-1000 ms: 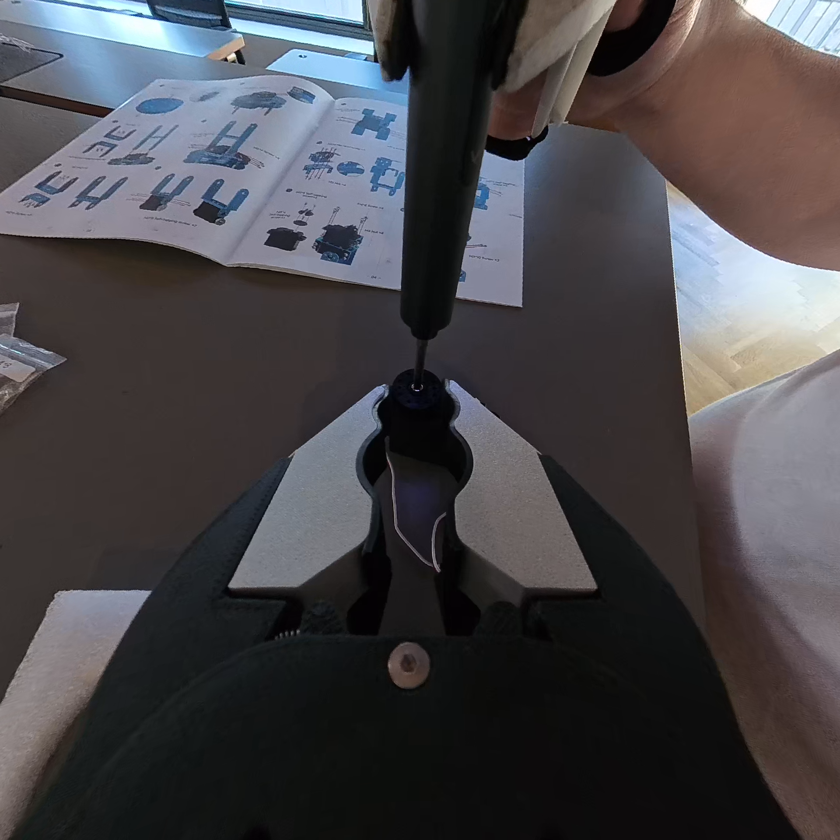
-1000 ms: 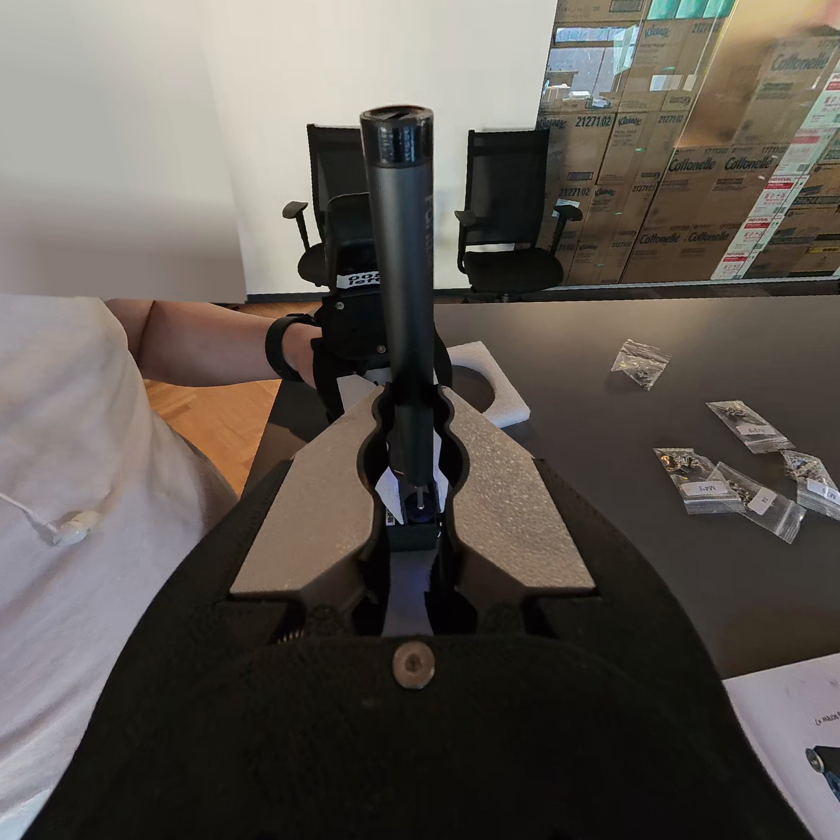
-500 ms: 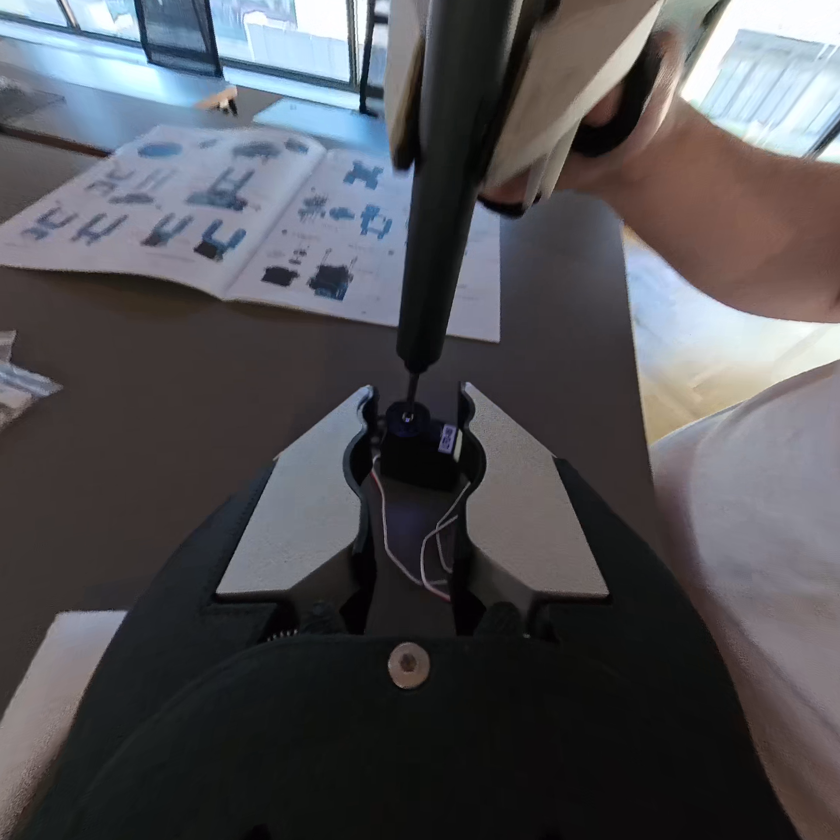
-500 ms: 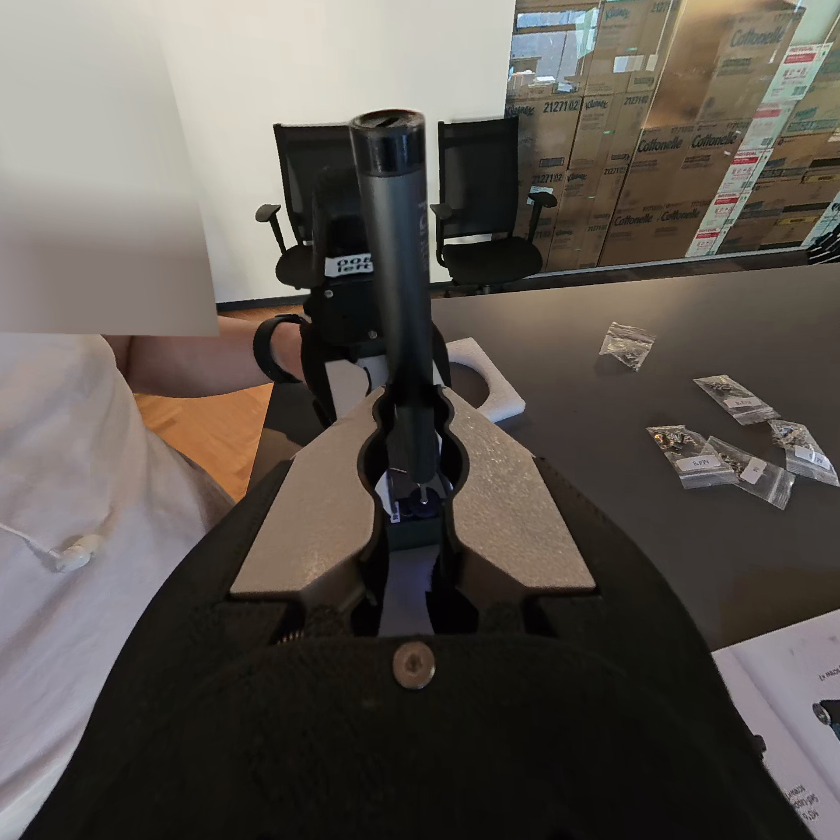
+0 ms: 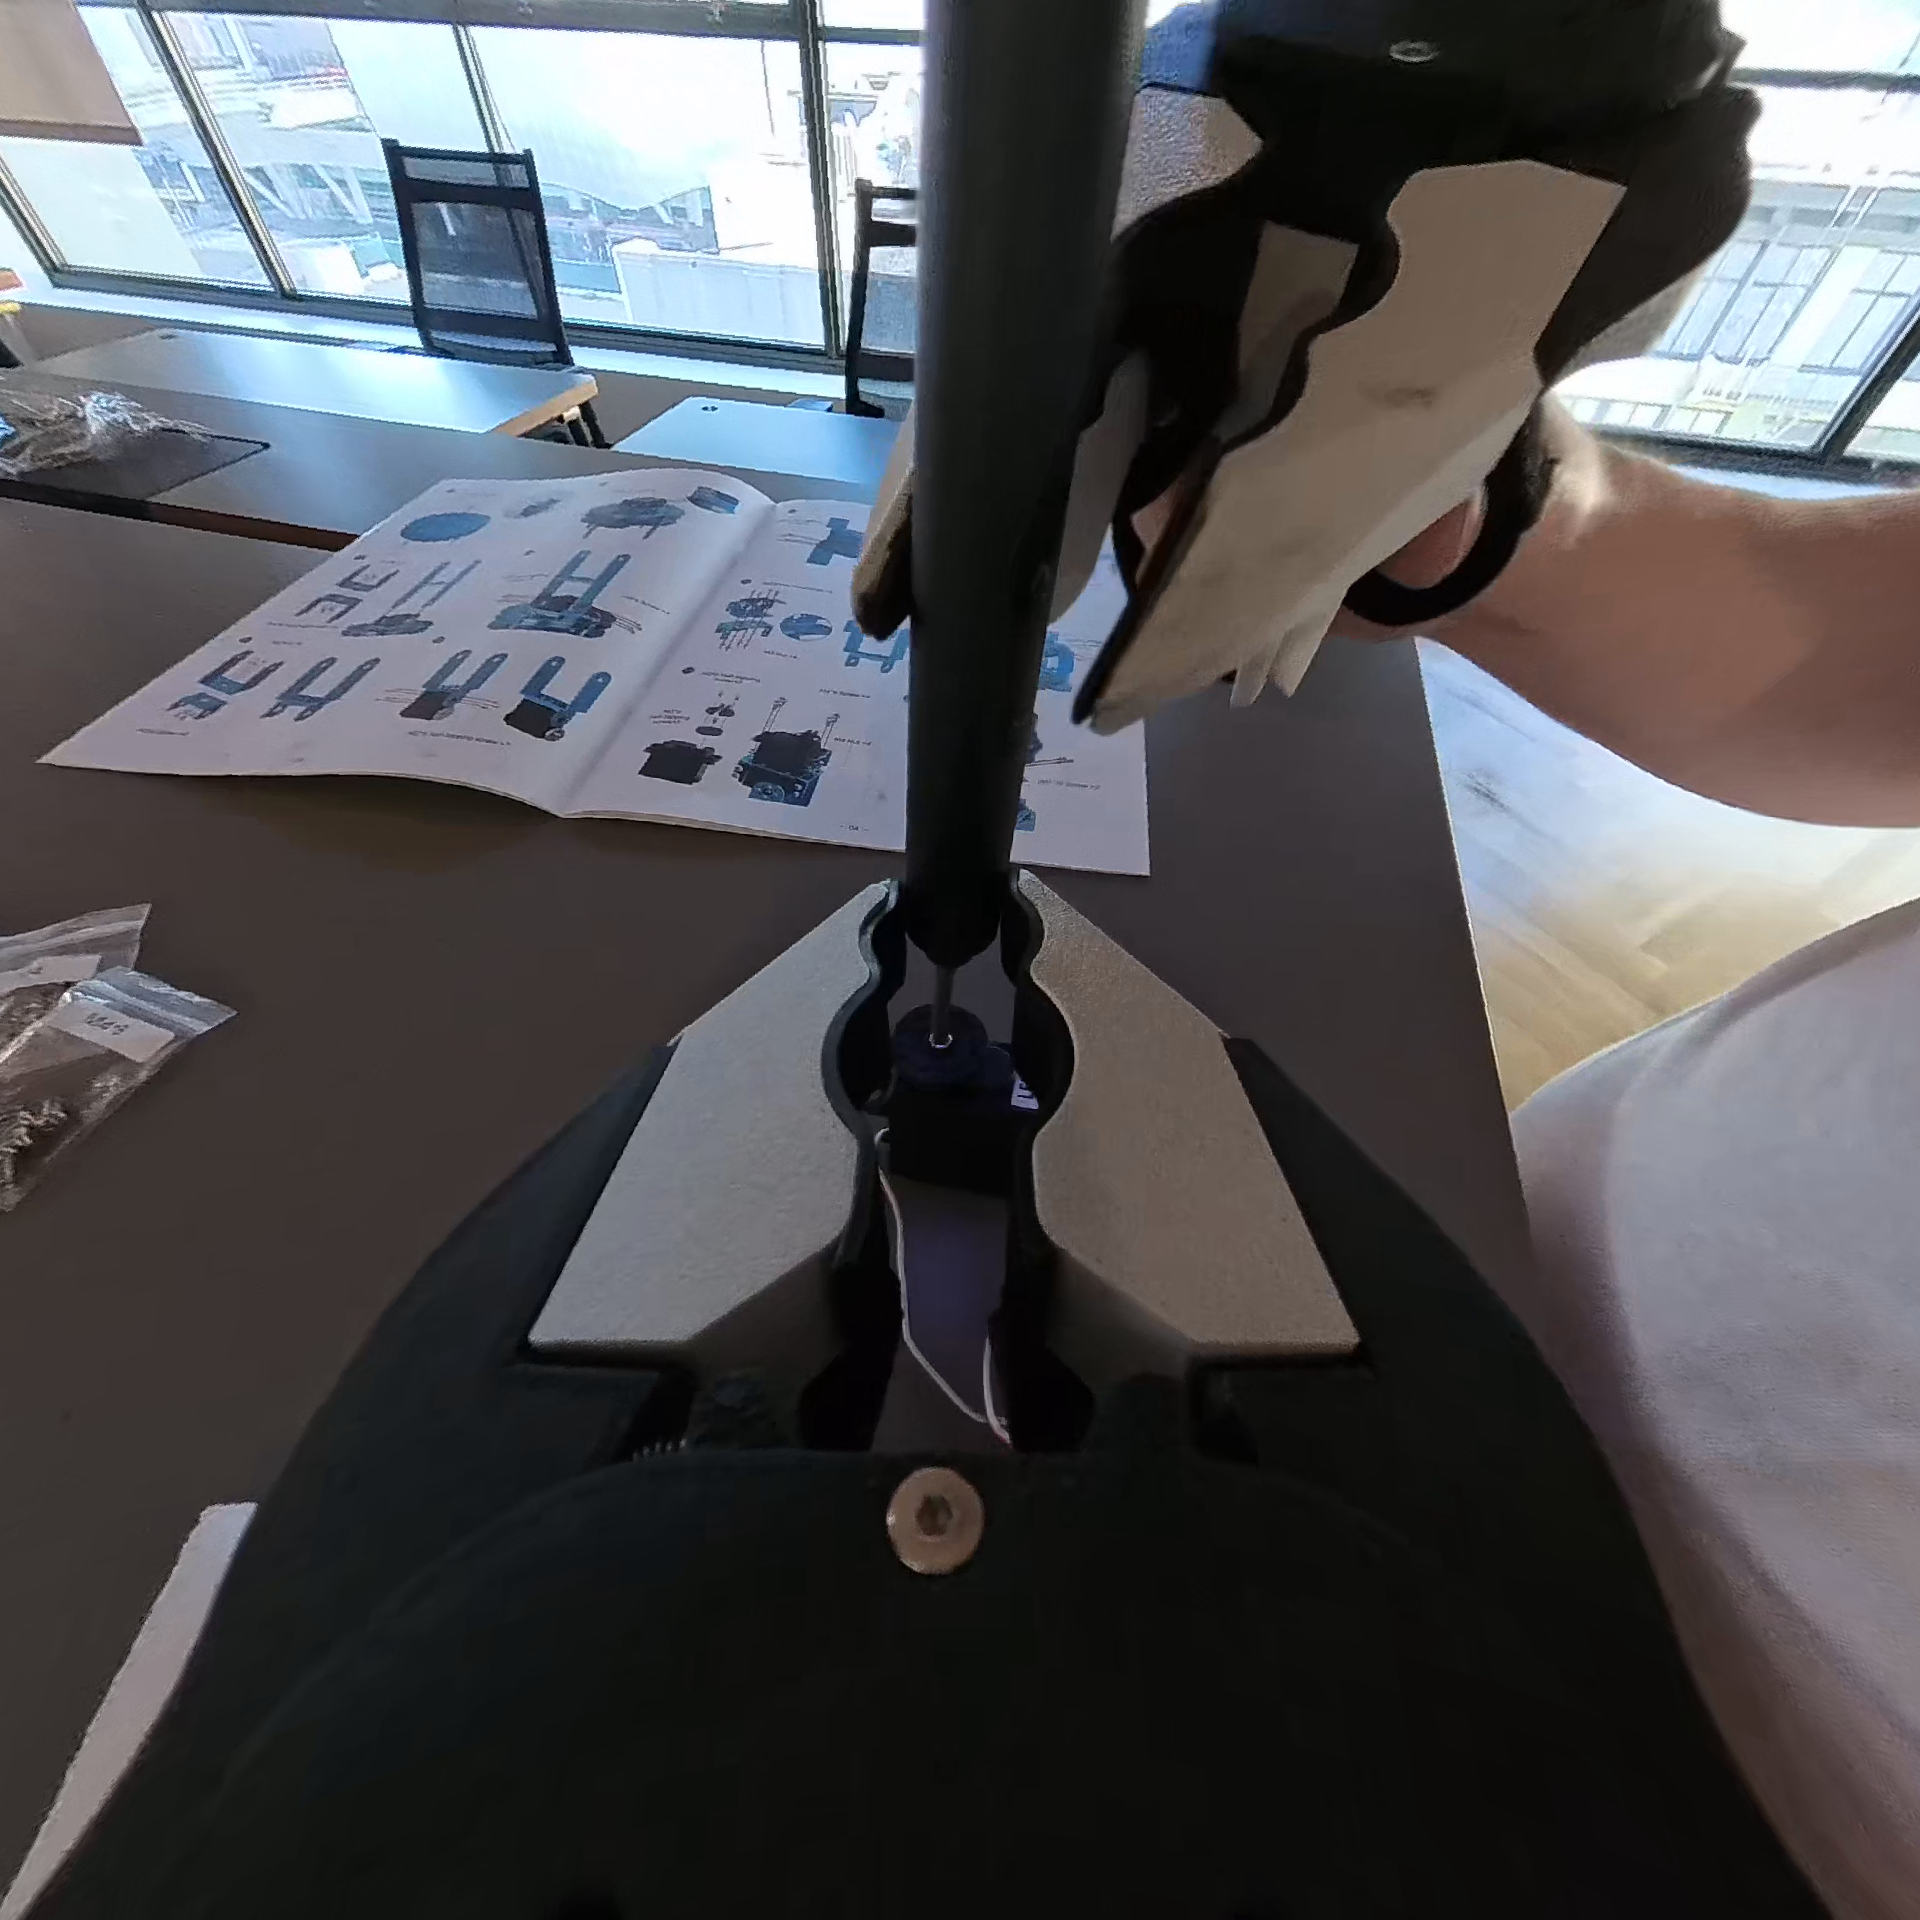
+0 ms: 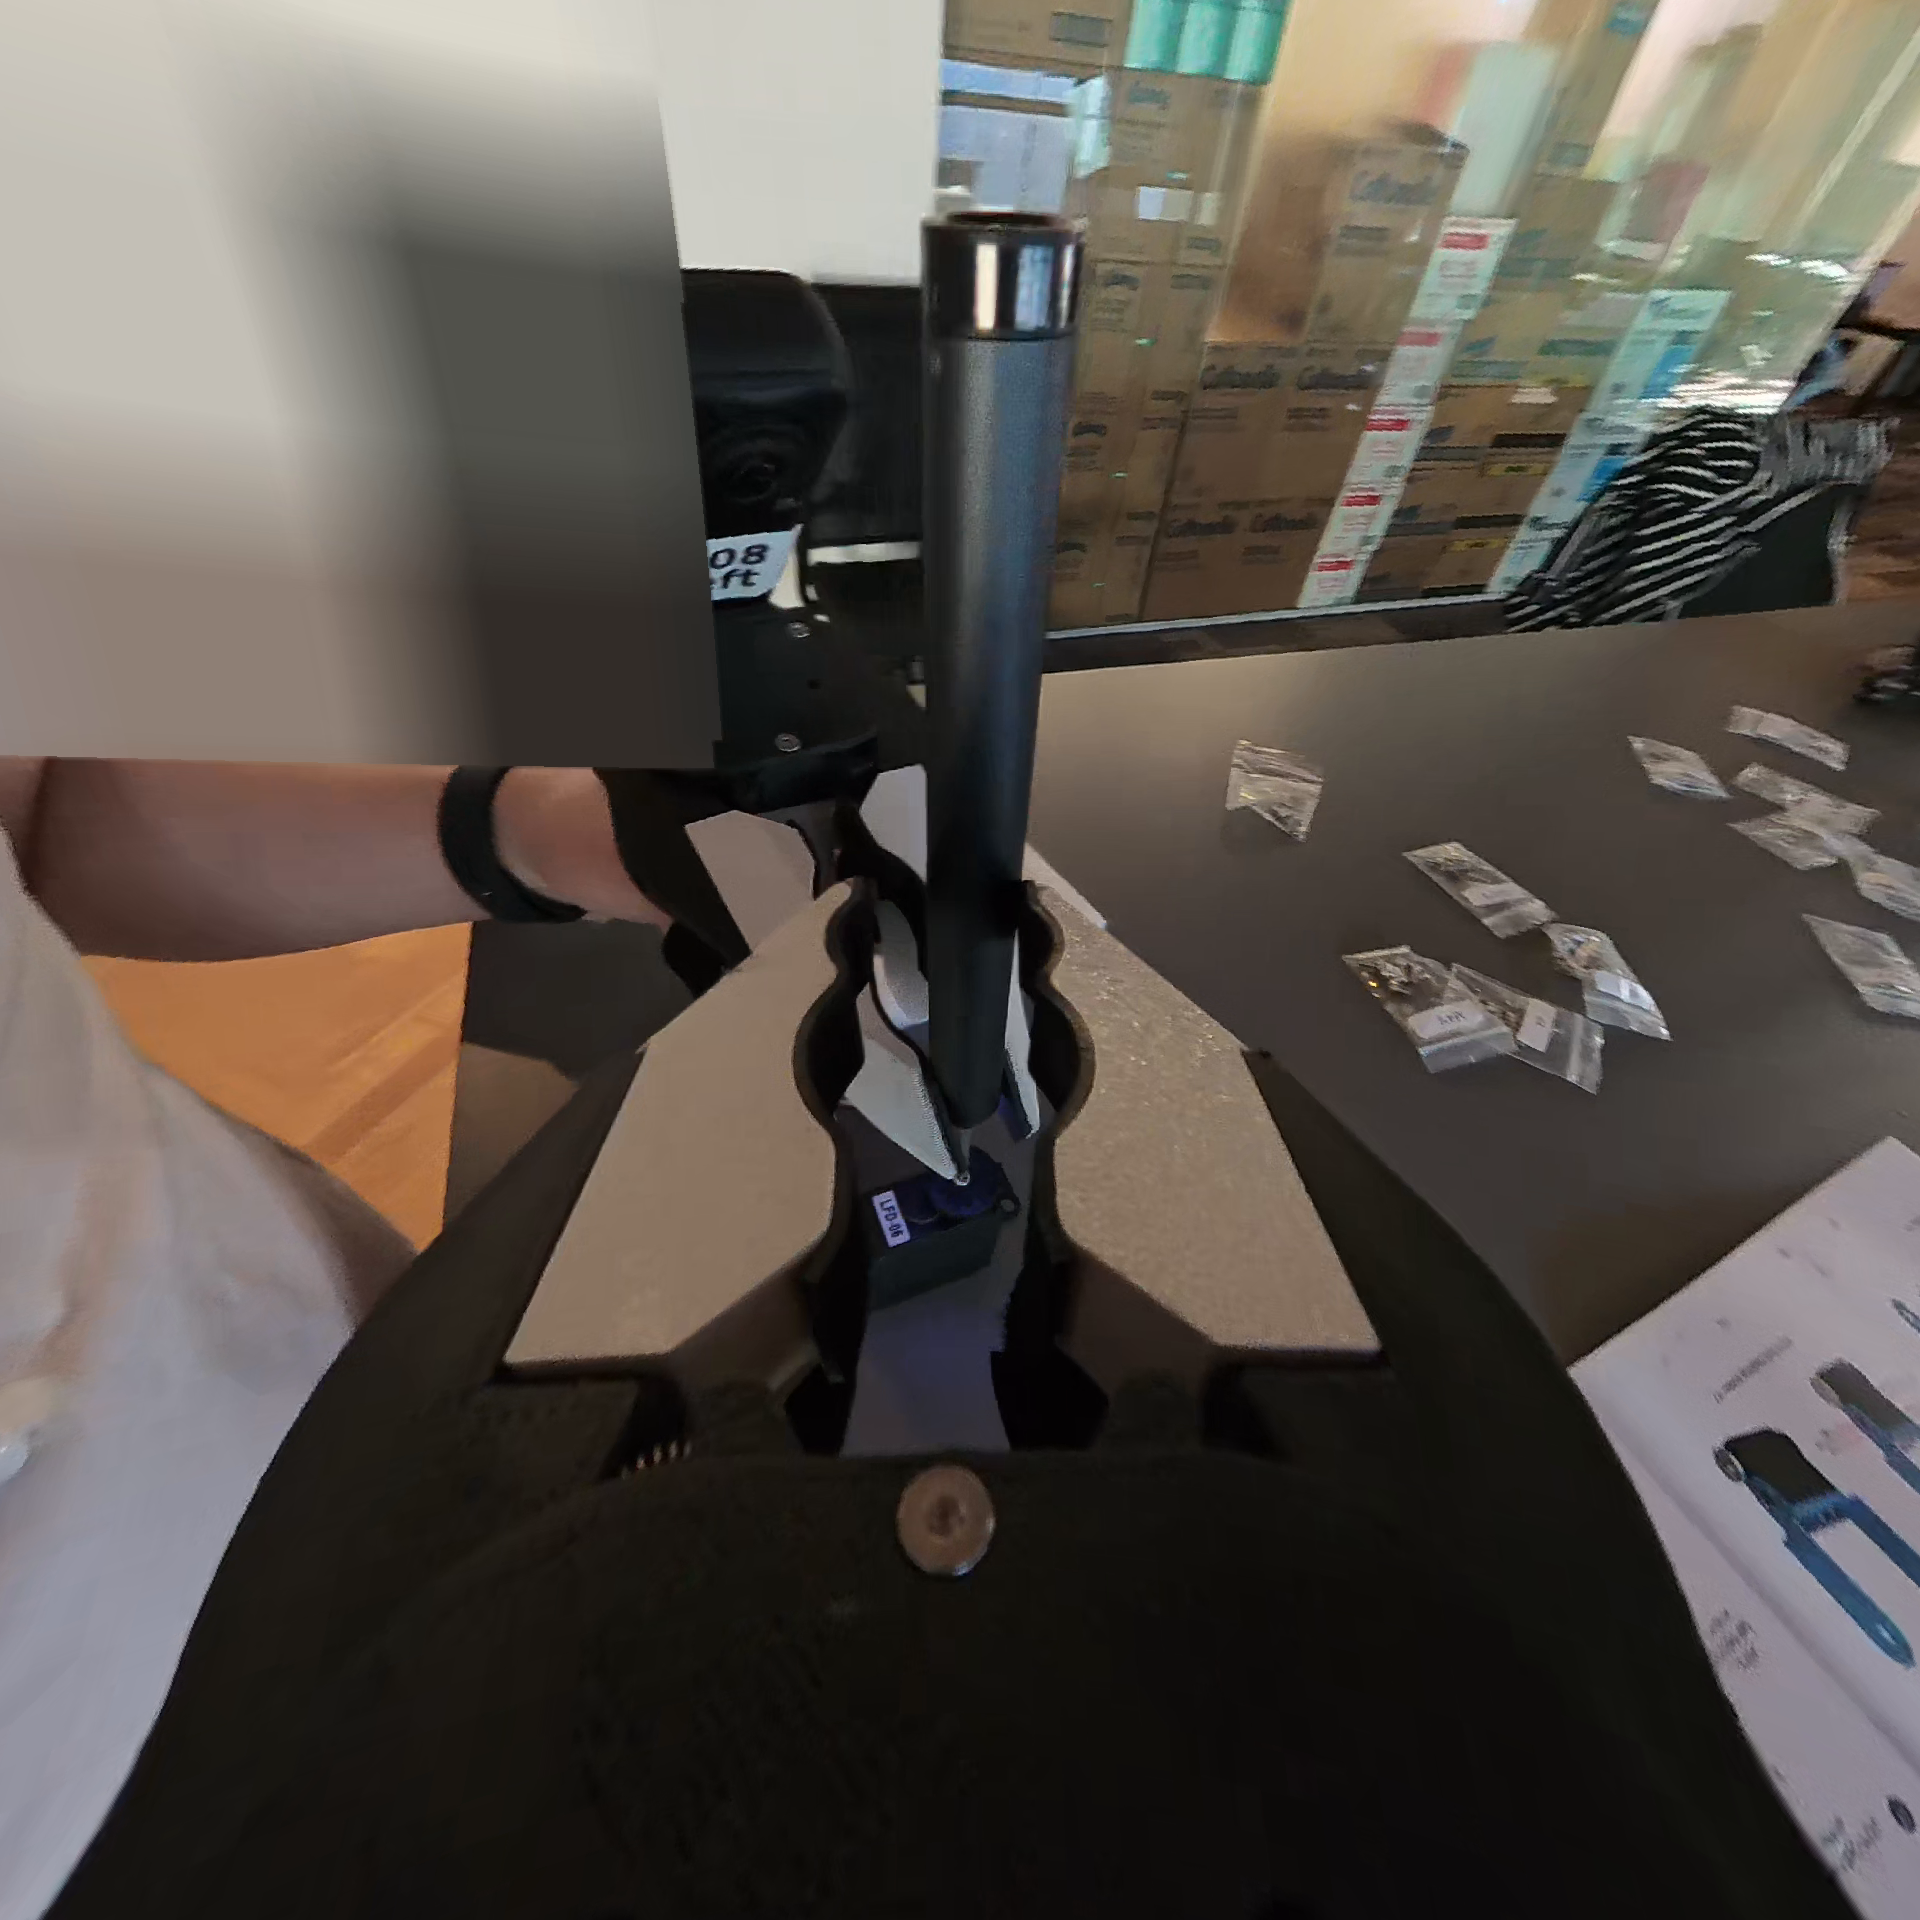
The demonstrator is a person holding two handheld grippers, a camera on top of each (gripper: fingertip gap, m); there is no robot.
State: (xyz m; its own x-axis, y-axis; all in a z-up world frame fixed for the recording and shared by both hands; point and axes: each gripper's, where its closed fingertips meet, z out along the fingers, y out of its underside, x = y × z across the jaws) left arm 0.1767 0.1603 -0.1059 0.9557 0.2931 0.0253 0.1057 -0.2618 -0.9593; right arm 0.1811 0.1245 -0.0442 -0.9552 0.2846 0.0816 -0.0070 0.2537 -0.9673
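Observation:
My left gripper (image 5: 951,904) is shut on a small black servo (image 5: 951,1127) with a blue horn on top; thin white wires trail back from it between the jaws. My right gripper (image 6: 940,894) is shut on a dark, pen-shaped screwdriver (image 6: 987,623) held upright. Its bit rests in the screw at the centre of the blue horn (image 6: 961,1184). In the left wrist view the screwdriver (image 5: 977,520) comes down from the right gripper (image 5: 982,660) above. In the right wrist view the left gripper's pale fingers (image 6: 904,1101) flank the servo (image 6: 935,1242).
An open instruction booklet (image 5: 468,665) lies on the dark table (image 5: 416,1039), also at the right in the right wrist view (image 6: 1766,1455). Small screw bags (image 6: 1475,997) lie scattered (image 5: 83,1029). White foam (image 5: 135,1662) sits near me. The table edge and wood floor (image 5: 1662,883) are right. My hands' fingertips stand some 7 cm from each other.
Both grippers have tilted up and come closer together. The servo now sits deeper between my left jaws. The screwdriver bit has stayed on the horn's screw.

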